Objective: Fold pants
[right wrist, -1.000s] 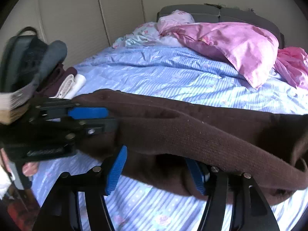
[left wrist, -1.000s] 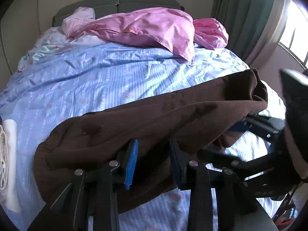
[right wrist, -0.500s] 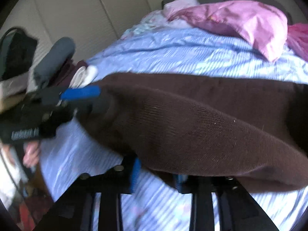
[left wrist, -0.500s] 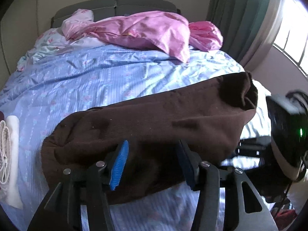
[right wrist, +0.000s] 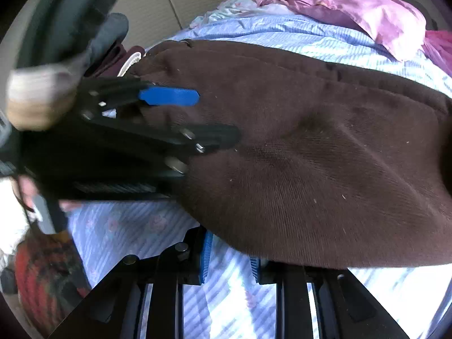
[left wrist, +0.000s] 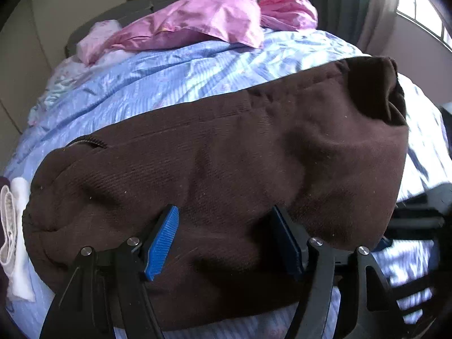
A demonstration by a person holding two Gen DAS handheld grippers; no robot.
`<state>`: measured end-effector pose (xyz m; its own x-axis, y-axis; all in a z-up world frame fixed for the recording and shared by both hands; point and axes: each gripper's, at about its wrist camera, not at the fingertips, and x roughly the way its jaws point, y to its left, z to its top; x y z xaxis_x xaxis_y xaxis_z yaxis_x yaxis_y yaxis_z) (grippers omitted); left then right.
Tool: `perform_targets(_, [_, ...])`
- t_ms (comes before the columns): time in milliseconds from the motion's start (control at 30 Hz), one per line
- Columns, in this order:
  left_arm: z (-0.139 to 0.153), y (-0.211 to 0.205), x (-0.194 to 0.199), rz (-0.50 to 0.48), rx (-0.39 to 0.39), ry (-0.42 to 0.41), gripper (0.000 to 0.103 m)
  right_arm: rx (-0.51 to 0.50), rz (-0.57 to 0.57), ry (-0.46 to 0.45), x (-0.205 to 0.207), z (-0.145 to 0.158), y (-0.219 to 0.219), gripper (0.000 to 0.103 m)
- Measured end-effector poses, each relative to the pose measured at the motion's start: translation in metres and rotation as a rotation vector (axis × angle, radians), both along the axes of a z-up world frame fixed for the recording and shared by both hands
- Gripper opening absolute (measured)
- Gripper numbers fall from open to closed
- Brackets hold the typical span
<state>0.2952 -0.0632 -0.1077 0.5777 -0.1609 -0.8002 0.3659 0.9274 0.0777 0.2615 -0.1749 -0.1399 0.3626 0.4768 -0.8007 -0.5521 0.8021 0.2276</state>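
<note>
The dark brown pants (left wrist: pixel 226 152) lie folded in a long band across the blue striped bed sheet (left wrist: pixel 169 73). My left gripper (left wrist: pixel 226 240) is open, its blue pads standing apart over the near edge of the pants. In the right wrist view the pants (right wrist: pixel 310 147) fill the middle. My right gripper (right wrist: pixel 230 257) is open with a narrow gap, just at the pants' near edge, holding nothing. The left gripper also shows in the right wrist view (right wrist: pixel 180 113), resting on the pants' left end.
A pink cover (left wrist: pixel 203 22) and pillows are piled at the headboard. A white folded cloth (left wrist: pixel 14 226) lies at the bed's left edge. A curtain and window (left wrist: pixel 418 8) are at the right. A red patterned object (right wrist: pixel 42 276) sits below the bed.
Both grippers let the pants down onto the bed and moved in closer. The right gripper's jaws narrowed, and the pants now lie flatter.
</note>
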Motion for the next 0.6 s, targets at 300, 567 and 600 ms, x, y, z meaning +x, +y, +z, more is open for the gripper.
perform_targets(300, [0.048,0.011,-0.005,0.026,-0.129,-0.062,0.086,-0.065,-0.111,-0.1,-0.043,0.042,-0.046,0.046])
perform_targets(567, [0.086,-0.045,0.035,-0.22,-0.054,-0.1,0.089,-0.054,-0.625,-0.375,-0.007,0.124,-0.187,0.068])
perform_targets(600, [0.085,-0.056,0.045,-0.25,-0.032,-0.09,0.089,-0.01,-0.665,-0.341,0.004,0.126,-0.208,0.068])
